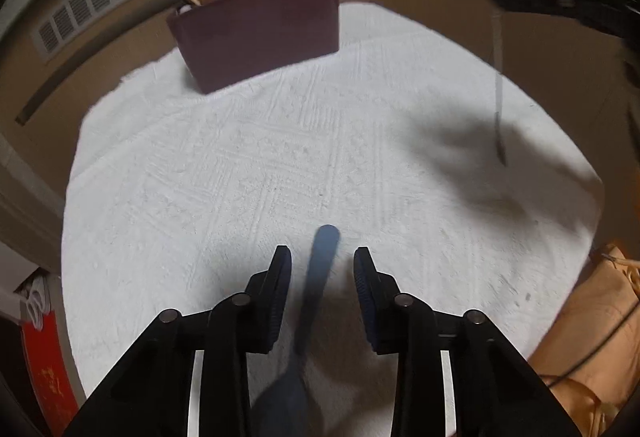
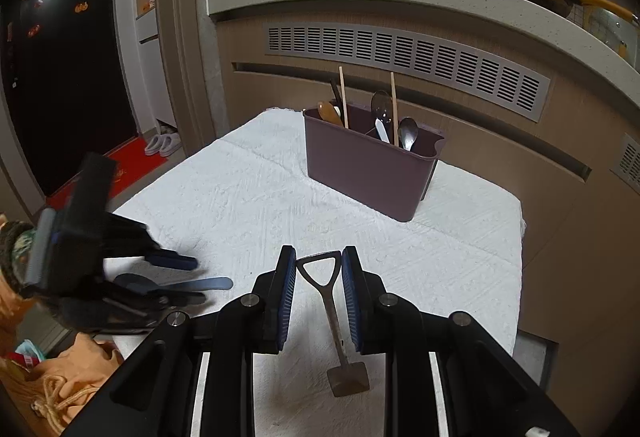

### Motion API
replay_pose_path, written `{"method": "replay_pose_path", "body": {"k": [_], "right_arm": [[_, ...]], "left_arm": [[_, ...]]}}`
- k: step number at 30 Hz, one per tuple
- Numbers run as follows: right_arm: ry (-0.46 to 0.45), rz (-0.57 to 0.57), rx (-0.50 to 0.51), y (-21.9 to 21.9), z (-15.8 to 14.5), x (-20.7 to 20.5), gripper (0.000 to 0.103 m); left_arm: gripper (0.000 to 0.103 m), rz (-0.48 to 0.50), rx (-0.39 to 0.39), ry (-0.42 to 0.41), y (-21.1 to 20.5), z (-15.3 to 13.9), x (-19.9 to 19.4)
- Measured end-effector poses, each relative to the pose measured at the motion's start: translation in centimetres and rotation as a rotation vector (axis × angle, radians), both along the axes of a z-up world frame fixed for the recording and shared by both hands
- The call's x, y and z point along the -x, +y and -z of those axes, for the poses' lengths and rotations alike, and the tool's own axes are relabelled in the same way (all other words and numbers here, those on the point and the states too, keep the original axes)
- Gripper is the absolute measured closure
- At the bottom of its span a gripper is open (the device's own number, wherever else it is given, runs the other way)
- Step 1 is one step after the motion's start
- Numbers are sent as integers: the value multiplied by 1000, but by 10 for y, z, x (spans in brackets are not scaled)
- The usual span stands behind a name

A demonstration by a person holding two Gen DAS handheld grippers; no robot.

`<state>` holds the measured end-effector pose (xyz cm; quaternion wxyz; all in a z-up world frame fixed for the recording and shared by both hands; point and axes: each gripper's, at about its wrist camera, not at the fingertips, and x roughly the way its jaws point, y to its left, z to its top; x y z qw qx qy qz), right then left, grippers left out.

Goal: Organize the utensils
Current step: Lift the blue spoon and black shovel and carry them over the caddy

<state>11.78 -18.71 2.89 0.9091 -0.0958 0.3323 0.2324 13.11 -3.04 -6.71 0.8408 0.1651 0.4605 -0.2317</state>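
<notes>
A maroon utensil holder [image 2: 370, 169] stands at the far side of the white cloth [image 2: 256, 205] and holds spoons and chopsticks; it also shows in the left wrist view [image 1: 260, 29]. My left gripper [image 1: 322, 257] is open, its jaws either side of a blue spoon [image 1: 316, 277] lying on the cloth. In the right wrist view the left gripper [image 2: 192, 277] and the blue spoon [image 2: 200, 283] are at the left. My right gripper [image 2: 319, 257] is shut on the triangular handle of a small shovel-shaped metal spoon [image 2: 332, 313], which hangs above the cloth [image 1: 498, 97].
An orange cloth bag [image 2: 68, 377] lies off the table's near-left corner. A wood-panelled counter with a vent grille [image 2: 400, 57] runs behind the table. A red doormat and slippers [image 2: 162, 143] lie by the dark door at left.
</notes>
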Motion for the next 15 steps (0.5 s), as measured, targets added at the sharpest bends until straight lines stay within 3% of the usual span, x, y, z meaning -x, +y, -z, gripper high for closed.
{"method": "replay_pose_path", "body": {"k": [3, 5, 6, 9, 15], "right_arm": [[5, 2, -5, -1, 1, 1, 82], [8, 1, -5, 0, 1, 1, 82], [9, 2, -5, 1, 1, 2, 82], [6, 1, -7, 2, 0, 4, 82], [-12, 18, -21, -2, -5, 14, 82]], "left_arm": [[76, 3, -17, 52, -2, 11, -11], [80, -6, -14, 48, -4, 12, -10], [86, -10, -10, 46, -4, 11, -9], [89, -51, -1, 11, -5, 8, -6], [89, -134, 142, -105, 1, -35, 1]]}}
